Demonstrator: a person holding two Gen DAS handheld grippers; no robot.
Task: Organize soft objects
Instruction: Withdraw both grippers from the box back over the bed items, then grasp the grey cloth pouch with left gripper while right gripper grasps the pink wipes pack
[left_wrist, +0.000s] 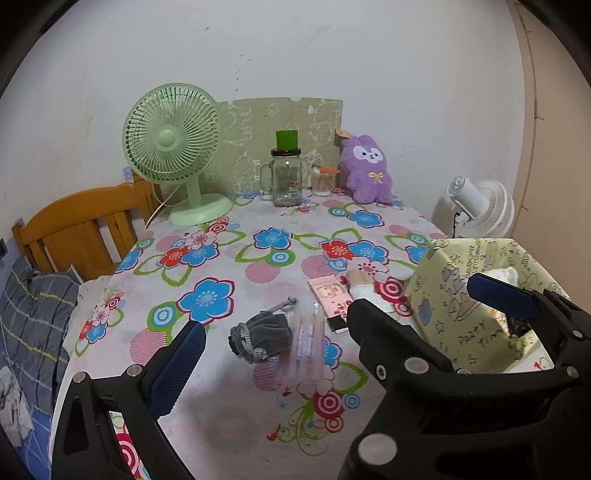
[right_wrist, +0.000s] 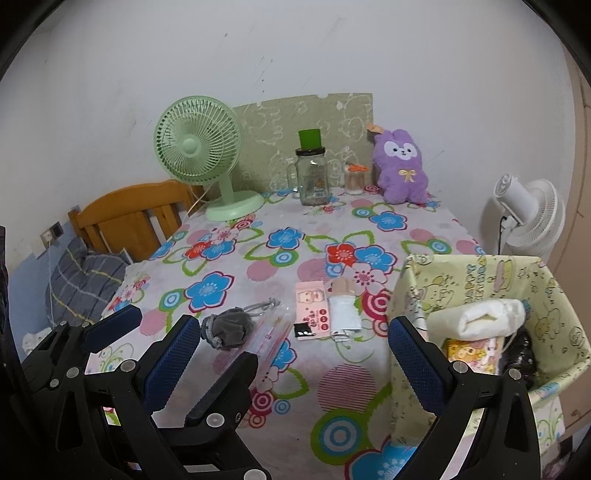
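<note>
Towel (right_wrist: 491, 319) inside the fabric bin (right_wrist: 554, 295) shows fully only from the right wrist.

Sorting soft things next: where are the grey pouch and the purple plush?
grey pouch (right_wrist: 229, 328), right wrist view, middle of its body.
purple plush (right_wrist: 400, 171), right wrist view, its chest bow.

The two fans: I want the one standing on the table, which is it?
The green fan, standing on the floral tablecloth; the white fan stands beyond the table edge.
</note>
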